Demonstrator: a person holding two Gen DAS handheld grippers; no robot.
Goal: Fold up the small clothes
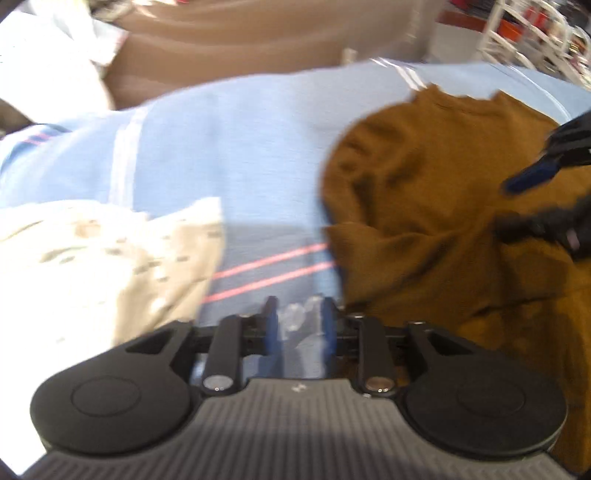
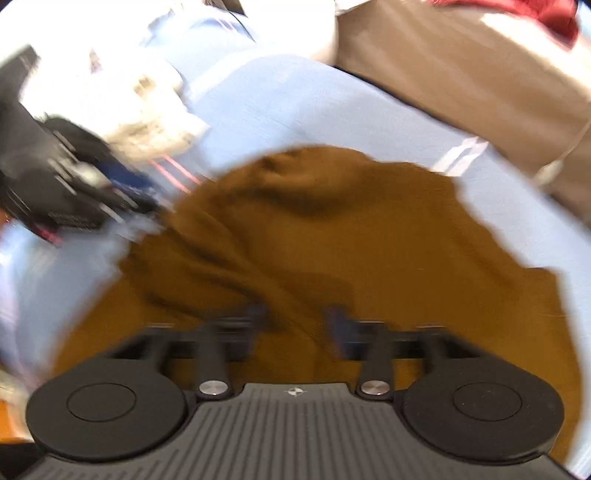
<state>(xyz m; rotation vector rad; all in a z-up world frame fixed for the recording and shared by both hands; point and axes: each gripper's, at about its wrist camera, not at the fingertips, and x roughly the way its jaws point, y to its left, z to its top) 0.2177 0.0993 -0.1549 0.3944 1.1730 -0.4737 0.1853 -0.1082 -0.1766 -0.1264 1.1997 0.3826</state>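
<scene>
A brown knit garment (image 1: pixel 424 206) lies crumpled on a light blue striped cloth (image 1: pixel 229 140). In the right wrist view the brown garment (image 2: pixel 332 229) fills the middle. My left gripper (image 1: pixel 299 314) is open over the blue cloth, just left of the garment's edge, with nothing between its fingers. My right gripper (image 2: pixel 299 317) is open right over the brown garment, fingers astride a fold; the blur hides any contact. The right gripper also shows at the right edge of the left wrist view (image 1: pixel 543 199). The left gripper shows at the left of the right wrist view (image 2: pixel 122 192).
A cream patterned garment (image 1: pixel 110 251) lies on the blue cloth to the left; it also shows in the right wrist view (image 2: pixel 147 122). A brown sofa back (image 1: pixel 258 44) runs behind. A white rack (image 1: pixel 535 33) stands far right. A red cloth (image 2: pixel 535 14) lies on the sofa.
</scene>
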